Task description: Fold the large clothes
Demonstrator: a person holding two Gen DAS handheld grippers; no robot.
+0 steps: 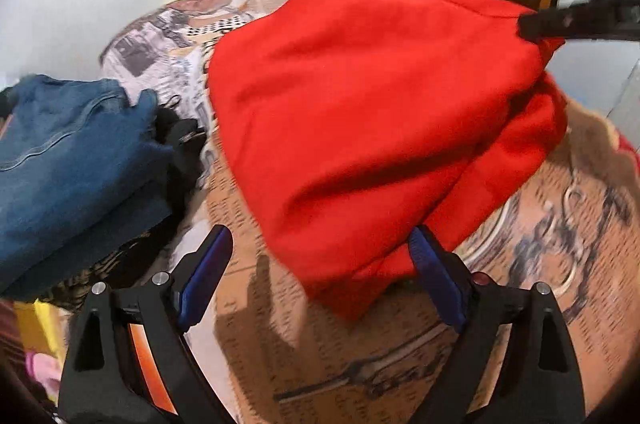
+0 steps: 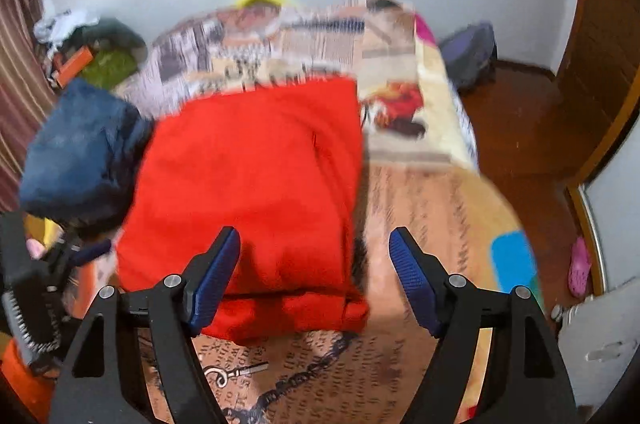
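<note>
A: Start at the fingers. How does the left gripper (image 1: 320, 256) stand?

B: Spread wide. Its blue pads (image 1: 208, 276) press on nothing. The near corner of the red garment (image 1: 360, 112) hangs into the gap and lies against the right-hand pad, but it is not pinched.

A: And the right gripper (image 2: 314, 256)?

B: Also parted, nothing clamped. In its own view the left finger (image 2: 216, 276) lies over the front edge of the red garment, and the other finger is over bare bedspread (image 2: 420, 208) at about 3 o'clock of the cloth.

A: Where is the garment itself?

B: On the bed, folded into a thick, roughly square bundle, layers showing along its front edge. In the left wrist view a dark tool tip (image 1: 576, 18) reaches in at 2 o'clock of the bundle, at its far corner; it's blurred, so I can't tell whether it touches.

A: What lies around it?

B: A stack of folded blue jeans (image 1: 72, 160) at 9 o'clock of the red bundle, just beside it, with something black (image 1: 180, 136) between them. From the right wrist view, the other gripper's body (image 2: 36, 288) shows at 8 o'clock. A purple bag (image 2: 472, 52) sits on the wooden floor (image 2: 520, 128) at 2 o'clock, and a pink shoe (image 2: 580, 264) at 3 o'clock by the doorway.
</note>
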